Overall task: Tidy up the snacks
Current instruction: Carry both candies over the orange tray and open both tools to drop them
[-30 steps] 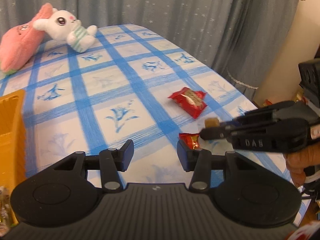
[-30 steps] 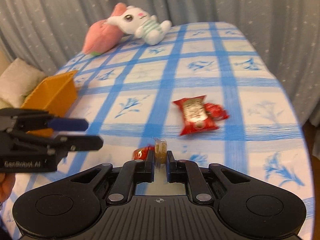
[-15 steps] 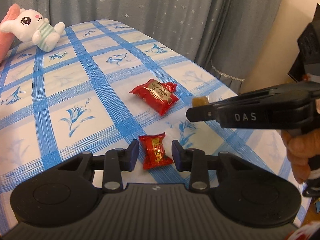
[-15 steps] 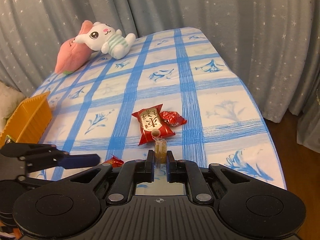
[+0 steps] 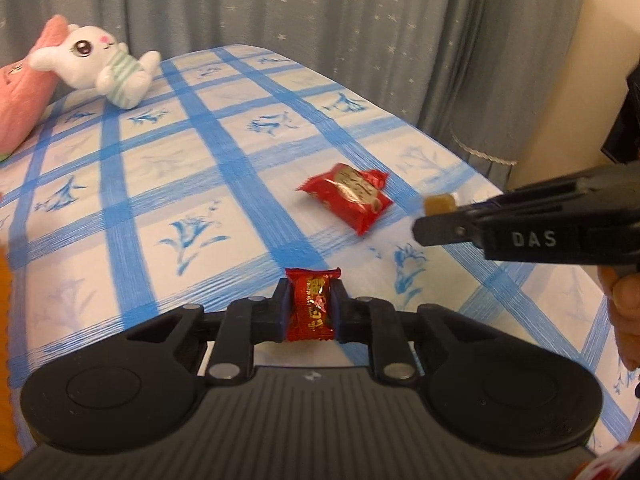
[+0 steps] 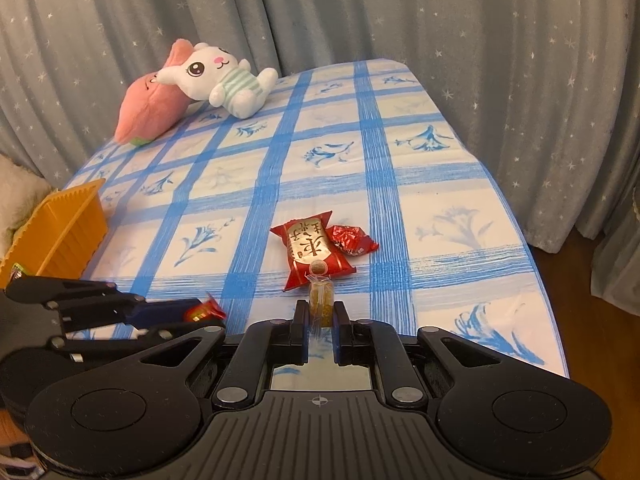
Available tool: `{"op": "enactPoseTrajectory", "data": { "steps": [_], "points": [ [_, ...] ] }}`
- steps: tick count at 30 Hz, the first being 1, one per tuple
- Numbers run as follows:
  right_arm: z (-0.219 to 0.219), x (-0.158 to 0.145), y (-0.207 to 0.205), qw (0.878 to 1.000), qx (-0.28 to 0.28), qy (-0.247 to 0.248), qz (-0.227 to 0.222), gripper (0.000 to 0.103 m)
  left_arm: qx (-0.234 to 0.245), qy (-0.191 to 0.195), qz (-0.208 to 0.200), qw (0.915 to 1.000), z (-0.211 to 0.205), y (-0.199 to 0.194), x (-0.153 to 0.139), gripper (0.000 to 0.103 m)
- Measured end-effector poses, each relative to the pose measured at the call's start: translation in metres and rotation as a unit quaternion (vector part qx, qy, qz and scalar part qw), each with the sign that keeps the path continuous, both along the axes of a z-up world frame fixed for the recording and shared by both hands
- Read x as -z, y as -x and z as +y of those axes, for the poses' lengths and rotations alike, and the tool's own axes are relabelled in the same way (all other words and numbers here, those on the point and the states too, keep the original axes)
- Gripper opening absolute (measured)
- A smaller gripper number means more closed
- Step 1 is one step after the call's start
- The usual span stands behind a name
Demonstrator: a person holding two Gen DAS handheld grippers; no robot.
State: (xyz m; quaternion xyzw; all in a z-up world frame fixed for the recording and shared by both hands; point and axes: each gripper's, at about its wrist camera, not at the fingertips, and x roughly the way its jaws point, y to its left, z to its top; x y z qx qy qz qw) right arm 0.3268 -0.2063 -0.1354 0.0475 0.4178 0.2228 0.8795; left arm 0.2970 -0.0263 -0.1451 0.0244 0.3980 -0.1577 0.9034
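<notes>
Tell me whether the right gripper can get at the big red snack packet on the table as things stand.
Probably not yet. The path is free: the big red packet lies just ahead of the right gripper with nothing between. But that gripper is shut on a small amber candy, so it must drop that first.

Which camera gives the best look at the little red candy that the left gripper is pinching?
The left wrist view: the red candy sits centred and close between the left gripper pads. The right wrist view shows only a small blurred corner of it.
</notes>
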Motion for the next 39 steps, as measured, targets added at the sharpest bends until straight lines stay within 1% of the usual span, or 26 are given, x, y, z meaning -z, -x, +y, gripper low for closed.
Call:
{"op": "enactPoseTrajectory", "data": {
  "steps": [5,10,16,18,21,26,30,39],
  "points": [
    [0.003,-0.013,0.007,1.000,0.008,-0.001,-0.009,0.011,-0.026,0.025,-0.005,0.9993,0.024,0.009,-0.018,0.018],
    [0.016,-0.031,0.016,1.000,0.005,-0.001,-0.026,0.011,-0.044,0.020,-0.028,0.9984,0.050,0.025,-0.042,0.018],
    [0.049,-0.056,0.035,0.998,-0.025,0.010,-0.063,0.011,-0.080,0.015,-0.049,0.9955,0.088,0.053,-0.067,0.018],
    [0.061,-0.062,0.041,0.997,-0.036,0.007,-0.069,0.011,-0.089,0.014,-0.053,0.9945,0.099,0.063,-0.074,0.018],
    [0.081,-0.069,0.050,0.996,-0.054,-0.003,-0.074,0.011,-0.100,0.001,-0.060,0.9932,0.115,0.076,-0.083,0.018],
    [0.121,-0.079,0.063,0.992,-0.090,-0.017,-0.083,0.011,-0.127,-0.012,-0.057,0.9902,0.143,0.096,-0.088,0.018],
    [0.154,-0.084,0.071,0.989,-0.120,-0.021,-0.089,0.011,-0.148,-0.015,-0.052,0.9875,0.166,0.107,-0.086,0.018],
    [0.211,-0.083,0.079,0.982,-0.162,-0.023,-0.089,0.011,-0.183,-0.011,-0.047,0.9819,0.210,0.127,-0.086,0.018]
  ]
}}
